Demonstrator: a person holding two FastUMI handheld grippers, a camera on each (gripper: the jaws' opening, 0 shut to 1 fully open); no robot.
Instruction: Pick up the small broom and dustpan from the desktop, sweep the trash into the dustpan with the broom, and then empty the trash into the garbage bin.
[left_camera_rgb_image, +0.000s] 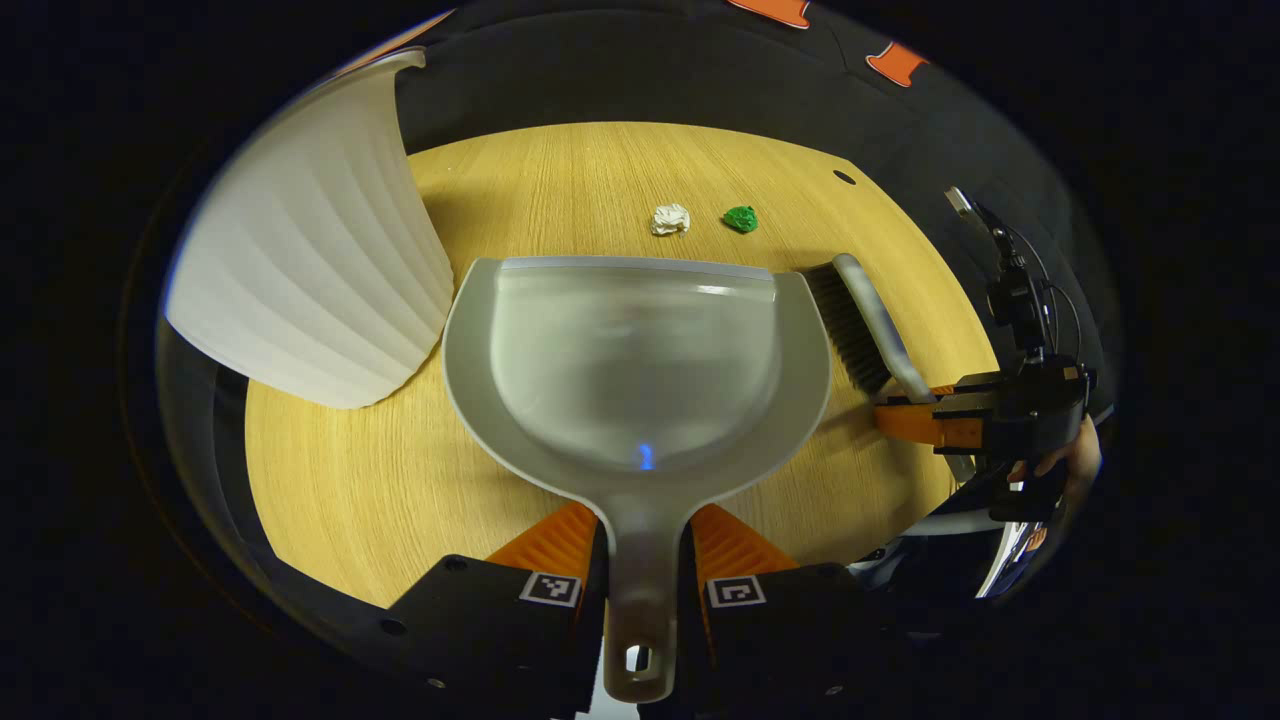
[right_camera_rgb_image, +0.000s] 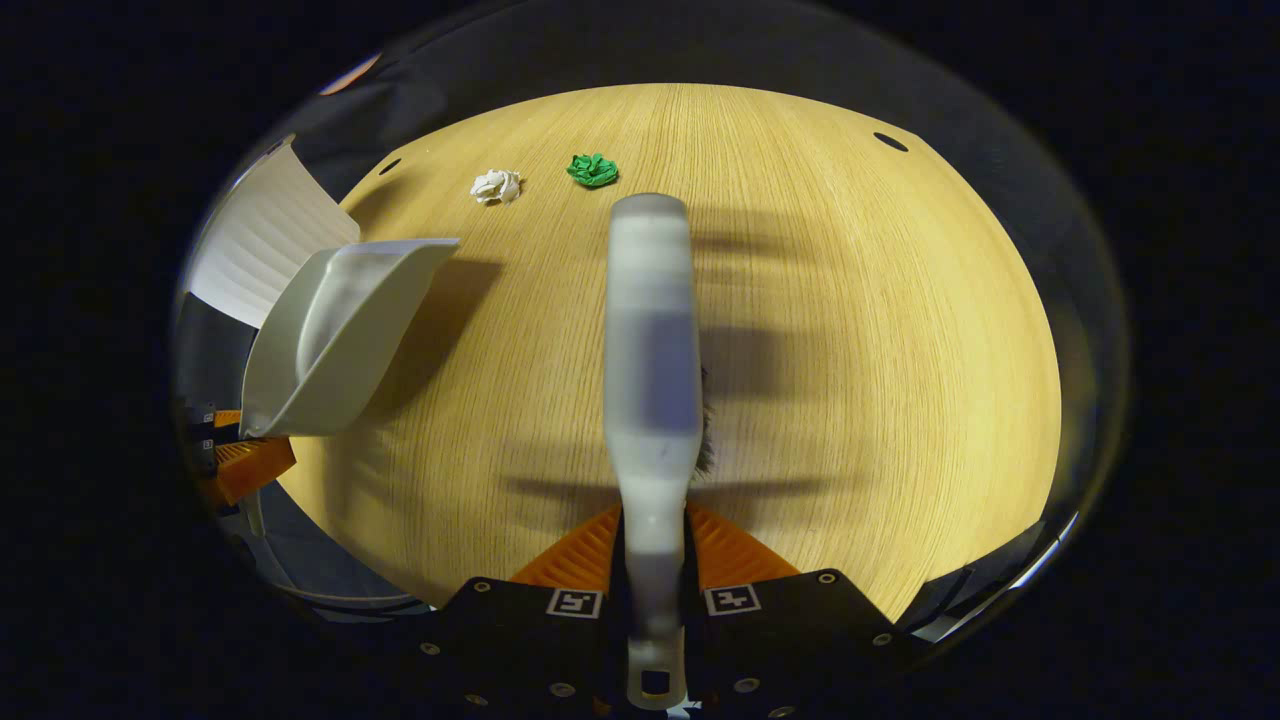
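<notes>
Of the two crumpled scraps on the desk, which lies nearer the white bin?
The white paper ball, not the green paper ball. In the left gripper view it sits on the side toward the garbage bin, beyond the dustpan lip.

A pale grey dustpan (left_camera_rgb_image: 640, 350) and grey broom (right_camera_rgb_image: 650, 370) with dark bristles sit over a light wood-grain worktop (right_camera_rgb_image: 850, 350), near white paper (left_camera_rgb_image: 670, 219), green paper (left_camera_rgb_image: 741, 218) and a ribbed white bin (left_camera_rgb_image: 310, 270).

In the left gripper view, the bin (left_camera_rgb_image: 310, 250) is standing left of the dustpan (left_camera_rgb_image: 635, 365), the broom (left_camera_rgb_image: 865, 325) lying right, and two paper wads (left_camera_rgb_image: 671, 219) (left_camera_rgb_image: 741, 218) are sitting beyond on the table (left_camera_rgb_image: 350, 490).
</notes>
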